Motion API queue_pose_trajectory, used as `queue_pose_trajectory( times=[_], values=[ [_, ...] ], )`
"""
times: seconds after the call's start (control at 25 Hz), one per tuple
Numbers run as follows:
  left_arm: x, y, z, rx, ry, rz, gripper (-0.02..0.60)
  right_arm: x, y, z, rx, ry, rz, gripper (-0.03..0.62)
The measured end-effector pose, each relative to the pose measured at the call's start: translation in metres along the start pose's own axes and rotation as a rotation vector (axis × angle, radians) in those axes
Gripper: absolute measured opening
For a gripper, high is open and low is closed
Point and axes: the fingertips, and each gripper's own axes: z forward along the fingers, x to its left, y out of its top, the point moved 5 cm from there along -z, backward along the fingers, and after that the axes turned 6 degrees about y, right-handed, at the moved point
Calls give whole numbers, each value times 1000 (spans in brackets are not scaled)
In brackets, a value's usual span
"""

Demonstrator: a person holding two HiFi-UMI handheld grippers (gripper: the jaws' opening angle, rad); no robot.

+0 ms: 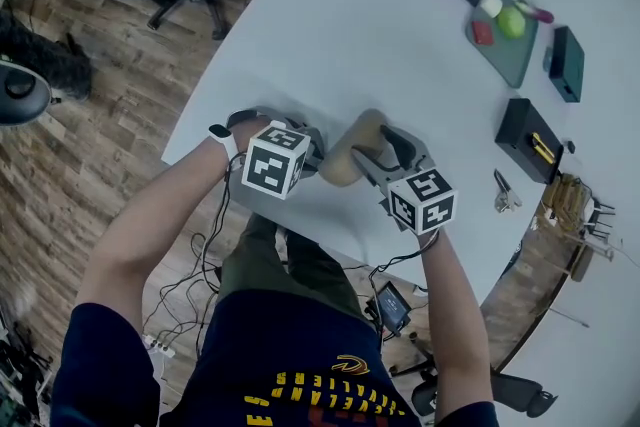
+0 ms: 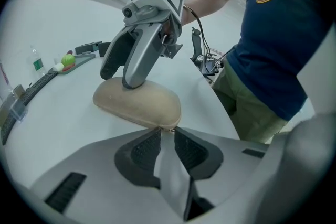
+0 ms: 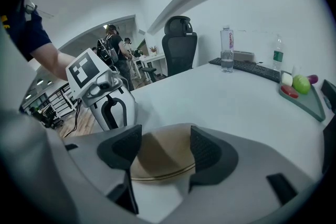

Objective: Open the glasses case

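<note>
From the head view, my left gripper [image 1: 320, 158] and my right gripper [image 1: 378, 147] met over the tan glasses case [image 1: 345, 155], which lay closed on the white table [image 1: 380, 45] near the edge closest to me. The left gripper came at the case's left end and the right one reached down onto its middle from the other side. In the left gripper view, my left gripper [image 2: 163, 131] had its jaws drawn nearly together, with only a thin wedge of gap between the dark pads [image 2: 144, 152]. The tips sat right against the near end of the glasses case [image 2: 139, 102], at the seam where a small metal bit showed. Whether they actually nipped that end I could not make out. The same view showed my right gripper [image 2: 116, 79] straddling the case, one finger coming down on its top and the other passing down its far side. In the right gripper view, my right gripper [image 3: 165, 136] had its jaws a fair way apart and clamped on the glasses case [image 3: 163, 160], a pad pressed to each side and the seam line running across between them. My left gripper [image 3: 114, 124] stood just beyond, at the case's far end.
</note>
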Motion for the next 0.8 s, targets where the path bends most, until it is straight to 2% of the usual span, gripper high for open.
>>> queue_pose_trajectory(
  times=[0.28, 0.32, 0.44, 0.52, 0.6, 0.72, 0.8],
  values=[
    [1, -2, 2, 65, -22, 111, 56, 1, -1, 1, -1, 2, -4, 307],
    [0, -2, 3, 78, -18, 132, 31, 0, -1, 1, -2, 2, -4, 307],
    [-2, -2, 3, 93, 17, 138, 32, 0, -1, 0, -5, 1, -4, 307],
    [-4, -2, 1, 80, 54, 89, 46, 2, -1, 1, -6, 1, -6, 307],
    [-6, -4, -5, 44, 92, -1, 72, 3, -1, 2, -7, 3, -7, 307],
    [-2, -9, -18, -40, 164, -190, 108, 4, 0, 0, -23, 24, 23, 307],
    [2, -11, -32, -114, 227, -327, 129, 1, 3, -7, -78, 39, 92, 307]
  ],
)
